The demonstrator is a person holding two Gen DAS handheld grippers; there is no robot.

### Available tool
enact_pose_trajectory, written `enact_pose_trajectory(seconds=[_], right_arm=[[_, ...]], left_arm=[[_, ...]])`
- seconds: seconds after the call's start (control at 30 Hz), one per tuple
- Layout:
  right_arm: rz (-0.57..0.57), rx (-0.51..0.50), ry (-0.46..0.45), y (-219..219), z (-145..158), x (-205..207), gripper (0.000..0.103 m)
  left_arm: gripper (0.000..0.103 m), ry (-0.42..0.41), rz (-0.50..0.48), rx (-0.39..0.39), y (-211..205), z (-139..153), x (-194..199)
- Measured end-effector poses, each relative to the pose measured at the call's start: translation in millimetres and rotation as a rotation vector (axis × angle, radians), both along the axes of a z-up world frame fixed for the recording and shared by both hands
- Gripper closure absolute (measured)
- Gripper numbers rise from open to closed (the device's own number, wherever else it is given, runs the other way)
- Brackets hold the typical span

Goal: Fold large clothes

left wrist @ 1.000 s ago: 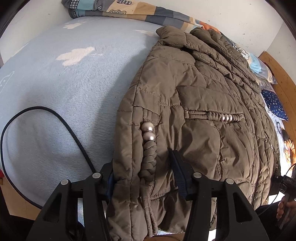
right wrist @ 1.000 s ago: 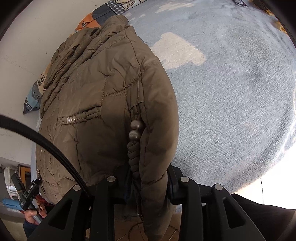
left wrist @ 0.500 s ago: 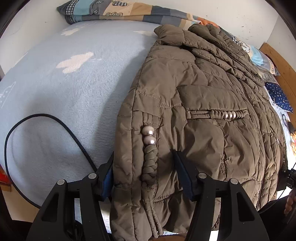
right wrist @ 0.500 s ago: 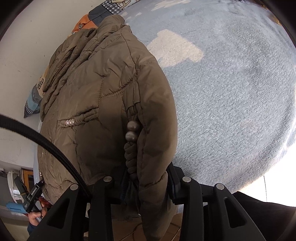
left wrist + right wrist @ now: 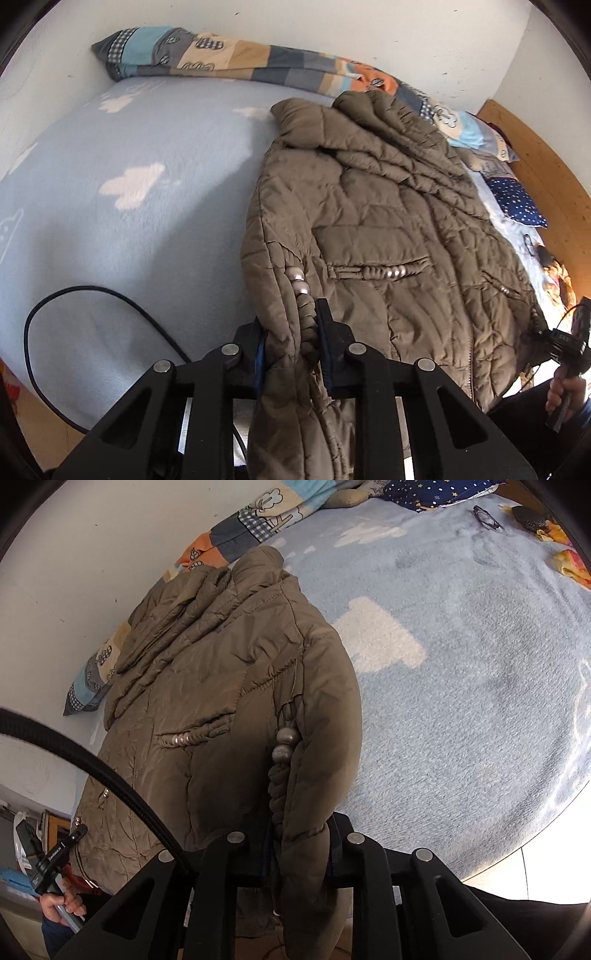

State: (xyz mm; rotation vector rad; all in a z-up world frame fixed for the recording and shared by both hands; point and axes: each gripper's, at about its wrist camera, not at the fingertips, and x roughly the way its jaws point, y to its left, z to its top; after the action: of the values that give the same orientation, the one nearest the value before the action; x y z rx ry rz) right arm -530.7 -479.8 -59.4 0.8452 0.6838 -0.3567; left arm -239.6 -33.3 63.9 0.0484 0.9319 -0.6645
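Note:
A brown quilted jacket [image 5: 388, 229] lies front up on the pale blue bed blanket [image 5: 110, 229], collar toward the wall. My left gripper [image 5: 290, 332] is at the jacket's lower left edge. Its jaws are closing, and the pads pinch a fold beside the braided trim with two silver beads [image 5: 297, 280]. In the right wrist view the same jacket [image 5: 221, 686] hangs over the bed edge. My right gripper [image 5: 299, 830] is closing its jaws on the opposite lower edge, beside its beaded braid [image 5: 282, 746]. The fabric between both pairs of pads looks squeezed.
A patchwork quilt [image 5: 258, 66] lies rolled along the wall. A wooden headboard [image 5: 535, 177] and a navy starred pillow [image 5: 517, 203] are at the right. A black cable [image 5: 92, 295] loops on the blanket. Glasses [image 5: 487, 517] rest far up the bed.
Both pairs of jaws have narrowed onto the jacket's lower edges. The left gripper has risen, so more of the wall and quilt shows and the gripped fold bunches up.

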Motion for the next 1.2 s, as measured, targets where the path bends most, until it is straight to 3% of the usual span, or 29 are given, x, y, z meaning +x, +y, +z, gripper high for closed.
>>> enact_pose_trajectory(seconds=[0.17,0.37,0.43,0.47,0.67,0.77,0.83,0.9,1.2], right_arm=[[-0.014,0.011,-0.015,-2.8,1.2,-3.3,0.081],[-0.009,0.018,0.002,-6.5,-5.0,-14.6,0.081],[-0.011,0.031,0.010,-7.7,-8.2,-13.7,0.081],[-0.013,0.036,0.013,-8.1,-9.4,-12.9,0.081],[-0.019,0.042,0.041,-6.7,-10.2,-7.2,0.077],[-0.019,0.049,0.047,-6.9,-10.8,-6.5,0.074],[-0.022,0.055,0.056,-6.4,-12.2,-4.9,0.071],[-0.022,0.056,0.062,-6.0,-13.5,-6.4,0.067],[-0.045,0.087,0.049,3.5,-16.0,-25.9,0.053]], left_arm=[[0.079,0.082,-0.039,-0.020,7.2,1.5,11.6],[0.067,0.172,0.024,0.019,21.8,-20.6,20.1],[0.044,0.198,0.045,0.037,27.6,-29.2,18.2],[0.042,0.214,0.054,0.051,29.4,-34.3,16.9],[0.041,0.275,0.028,0.095,35.1,-60.2,3.1],[0.051,0.289,0.007,0.082,32.8,-66.1,-4.0],[0.071,0.271,0.001,0.093,27.8,-65.9,-8.1],[0.081,0.254,-0.011,0.081,23.4,-62.4,-13.1],[0.083,0.213,0.035,0.093,18.0,-63.8,-21.0]])
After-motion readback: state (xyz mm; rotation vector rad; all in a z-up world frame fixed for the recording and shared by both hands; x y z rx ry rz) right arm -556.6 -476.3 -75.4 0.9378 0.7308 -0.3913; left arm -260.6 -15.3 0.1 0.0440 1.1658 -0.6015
